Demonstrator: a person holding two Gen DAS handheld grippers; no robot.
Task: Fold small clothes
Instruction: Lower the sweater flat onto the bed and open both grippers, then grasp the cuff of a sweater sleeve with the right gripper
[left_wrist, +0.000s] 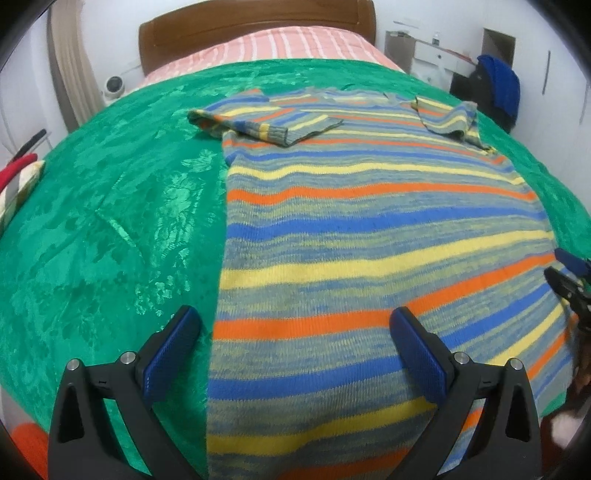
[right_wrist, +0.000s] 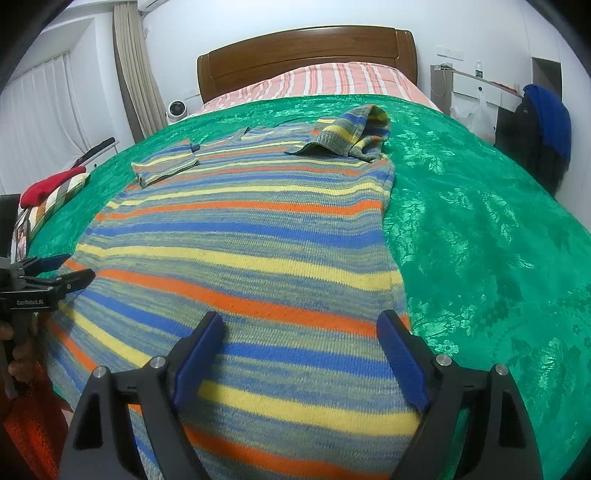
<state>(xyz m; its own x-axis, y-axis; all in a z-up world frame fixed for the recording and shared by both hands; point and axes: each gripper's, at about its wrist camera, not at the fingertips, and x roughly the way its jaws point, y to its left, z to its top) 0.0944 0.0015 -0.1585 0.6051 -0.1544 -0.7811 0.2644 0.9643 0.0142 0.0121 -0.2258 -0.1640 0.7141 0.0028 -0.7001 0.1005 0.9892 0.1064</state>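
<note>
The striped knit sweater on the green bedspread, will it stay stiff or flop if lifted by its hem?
The striped knit sweater likely flops: its folded sleeves slump softly. Probably grippy, given the ribbed knit, and unlikely to slide on the green bedspread.

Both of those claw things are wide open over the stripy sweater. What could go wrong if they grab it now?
The left gripper straddles the sweater edge, so one finger might pinch the green bedspread too. The right gripper sits similarly near the opposite edge. Also, the folded-in sleeves lie loose and could flop open when the hem is lifted.
</note>
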